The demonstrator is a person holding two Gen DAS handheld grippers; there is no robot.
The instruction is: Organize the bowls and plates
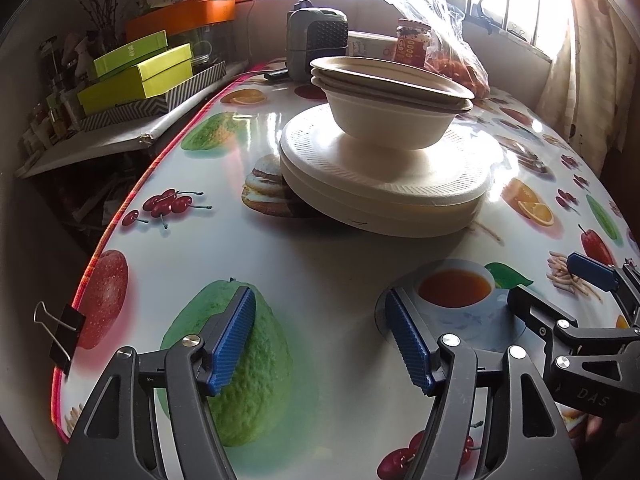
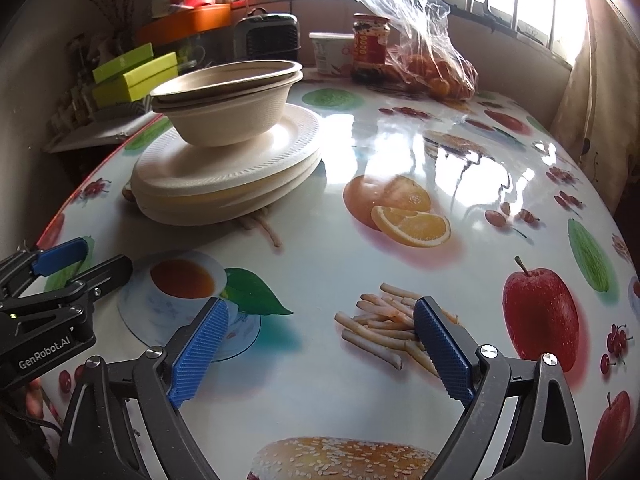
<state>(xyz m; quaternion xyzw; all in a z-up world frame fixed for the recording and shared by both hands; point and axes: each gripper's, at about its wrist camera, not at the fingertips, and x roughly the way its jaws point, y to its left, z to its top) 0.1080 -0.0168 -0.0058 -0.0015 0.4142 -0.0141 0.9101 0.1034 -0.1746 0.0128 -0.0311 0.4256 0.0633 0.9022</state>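
Your left claw (image 1: pixel 320 344) gapes wide with nothing between its blue pads, low over the counter (image 1: pixel 340 264); your right claw (image 2: pixel 320 354) gapes wider, also empty. Ahead of both, well apart, nested bowls (image 1: pixel 390 104) sit on the stack of plates (image 1: pixel 384 176), ahead of a jar (image 2: pixel 370 46).

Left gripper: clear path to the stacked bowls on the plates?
Probably yes. The left gripper is open and empty, and only bare tablecloth lies between it and the bowls sitting on the plates. The right gripper sits off to the side.
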